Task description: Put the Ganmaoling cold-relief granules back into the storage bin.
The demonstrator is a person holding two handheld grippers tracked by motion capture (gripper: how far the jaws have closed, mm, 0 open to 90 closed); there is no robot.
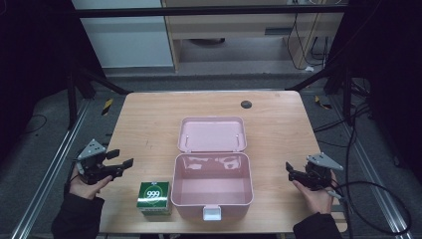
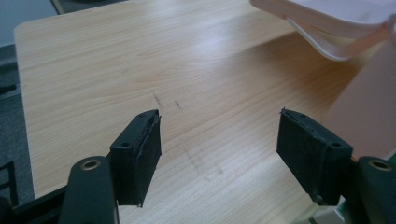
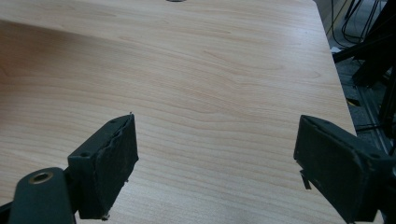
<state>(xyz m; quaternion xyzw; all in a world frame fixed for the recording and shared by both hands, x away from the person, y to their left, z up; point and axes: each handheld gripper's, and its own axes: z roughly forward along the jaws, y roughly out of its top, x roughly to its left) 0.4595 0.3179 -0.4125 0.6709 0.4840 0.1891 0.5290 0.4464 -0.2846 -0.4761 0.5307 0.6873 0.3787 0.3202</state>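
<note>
Our two hand-held grippers and dark sleeves

We wear dark sleeves on both forearms. Our left gripper (image 1: 123,158) and right gripper (image 1: 288,168) are black, each topped by a grey three-cornered plate, and a black cable (image 1: 378,201) loops away from the right one. Seen from the gripper views, our jaws are black blocks with worn, rough-edged pads (image 2: 147,149), small screw holes along their top edges, and brass-coloured rings (image 3: 40,177) at the knuckles.

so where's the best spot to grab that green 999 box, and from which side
Probably across its two short side walls, coming down from above with the left gripper, the nearer one. The green box lies flat and squat beside the open pink case, so its right wall has little clearance; turning the jaws front-to-back may be easier.
</note>
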